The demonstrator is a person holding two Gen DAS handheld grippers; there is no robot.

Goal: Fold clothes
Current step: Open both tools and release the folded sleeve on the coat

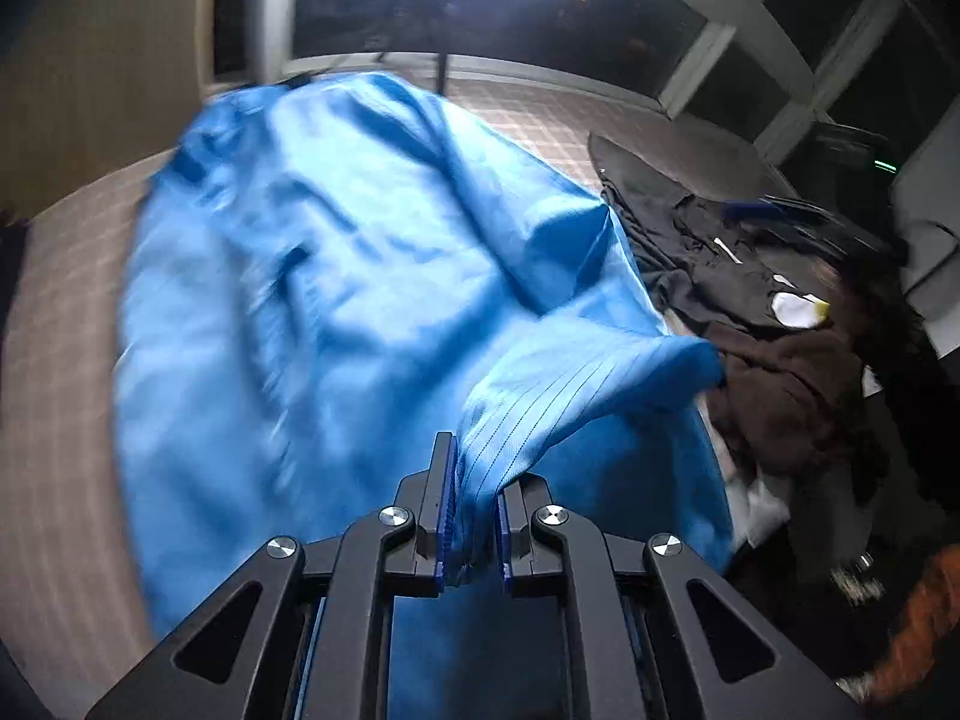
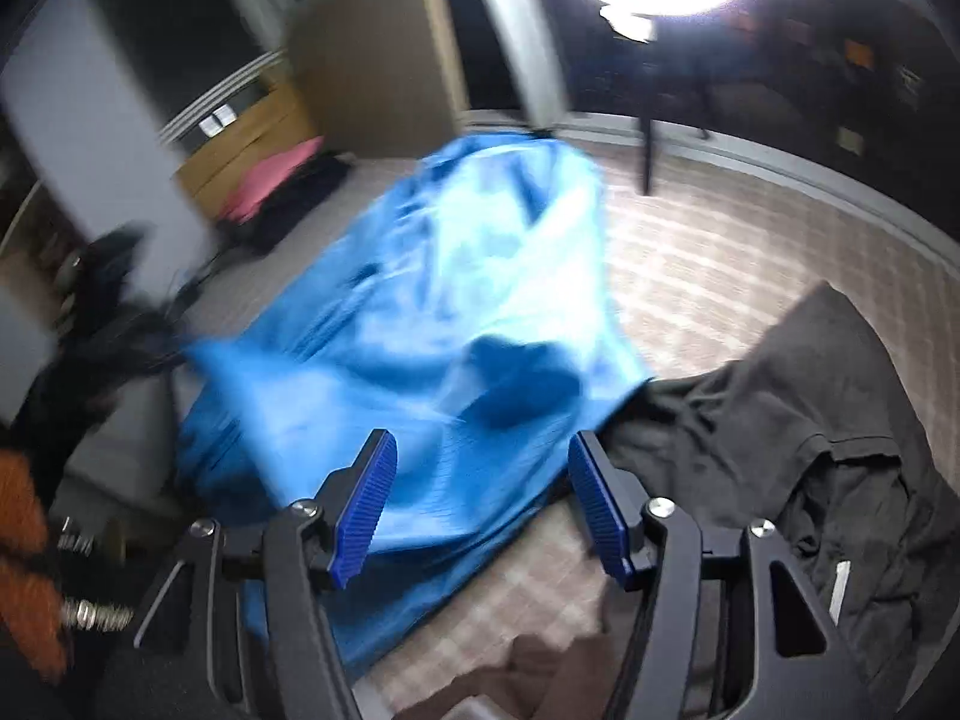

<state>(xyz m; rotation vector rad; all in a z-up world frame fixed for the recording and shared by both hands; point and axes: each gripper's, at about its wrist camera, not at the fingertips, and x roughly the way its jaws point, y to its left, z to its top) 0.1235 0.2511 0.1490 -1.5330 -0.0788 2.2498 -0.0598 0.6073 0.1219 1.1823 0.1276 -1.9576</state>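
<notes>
Between the left tongs, a bunched edge of the blue garment is clamped and lifted. Right tongs stand apart just short of the cloth. Likely spreading it out; the right needs an edge to grip.

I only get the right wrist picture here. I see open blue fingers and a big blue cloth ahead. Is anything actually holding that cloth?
Observer: Yes. The left gripper is shut on a bunched, pinstriped edge of the blue garment.
Operator: Is there more laundry beside the black shirt?
Observer: A brown garment is heaped right against the blue one's edge.
Operator: Anything pale in that pile?
Observer: A white label shows on the black clothes.
</notes>
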